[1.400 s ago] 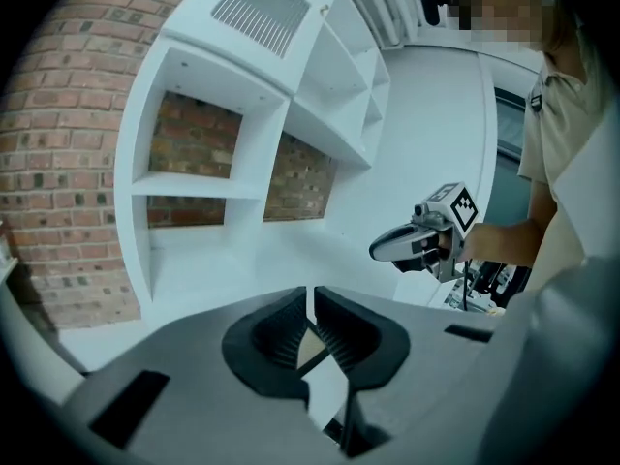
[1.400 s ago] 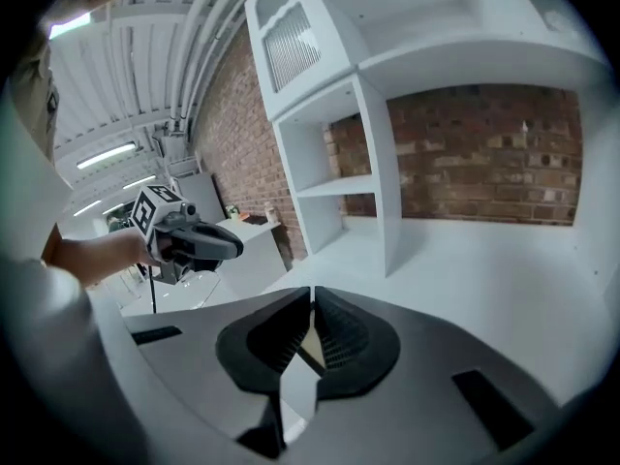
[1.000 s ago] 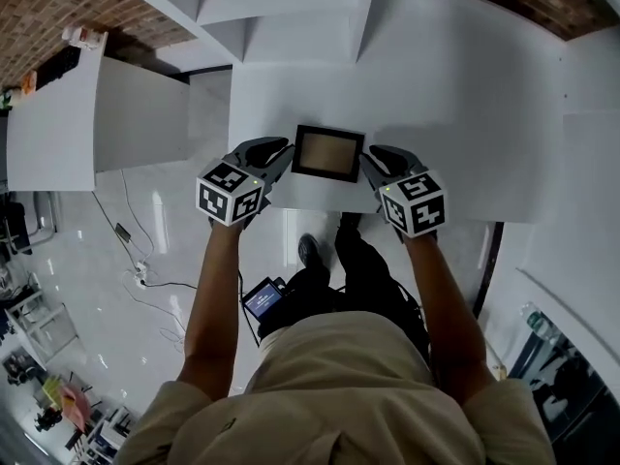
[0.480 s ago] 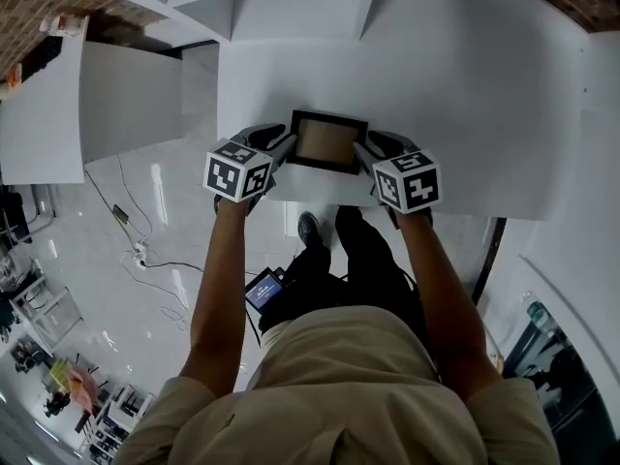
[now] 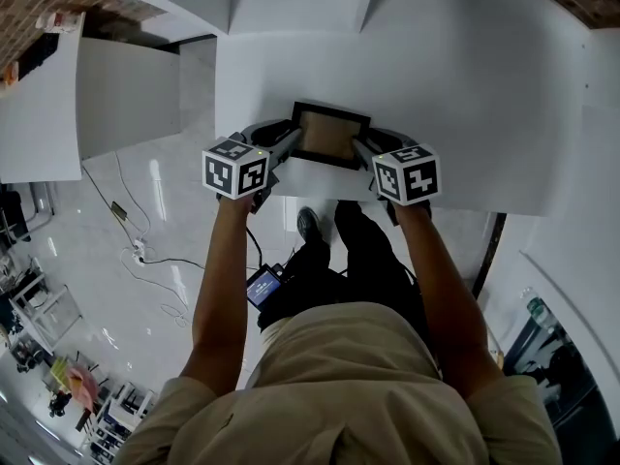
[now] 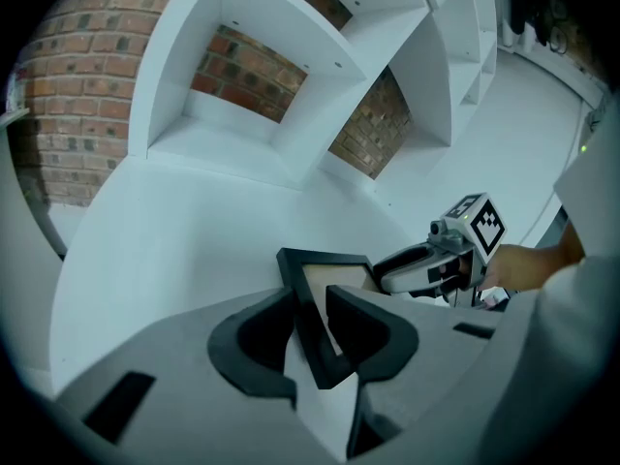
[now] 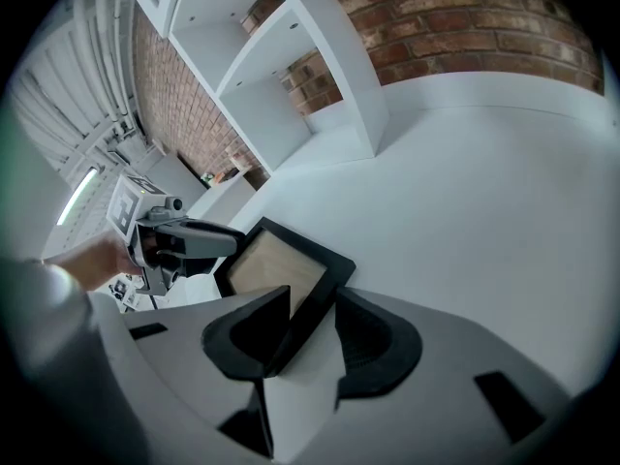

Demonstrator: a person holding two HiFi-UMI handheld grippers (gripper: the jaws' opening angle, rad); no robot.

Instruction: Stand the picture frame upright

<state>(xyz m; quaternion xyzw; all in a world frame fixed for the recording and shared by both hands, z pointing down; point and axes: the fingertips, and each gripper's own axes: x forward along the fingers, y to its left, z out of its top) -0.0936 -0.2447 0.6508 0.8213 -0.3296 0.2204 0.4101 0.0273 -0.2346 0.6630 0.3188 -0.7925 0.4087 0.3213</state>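
Premises: indoor work or test room, most likely a lab or studio. Evidence: plain white tables (image 5: 484,85), white shelf bays (image 6: 291,27) set against an exposed brick wall (image 6: 77,95), and a glossy white floor (image 5: 145,211) with loose cables (image 5: 165,260). Clutter at the far left is too small to identify.

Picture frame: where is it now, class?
Head view: the picture frame is at the near edge of the white table, between the left gripper and right gripper.

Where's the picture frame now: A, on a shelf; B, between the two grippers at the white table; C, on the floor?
B: the picture frame has one side in the left gripper and the other between the jaws of the right gripper, which have just been opening.
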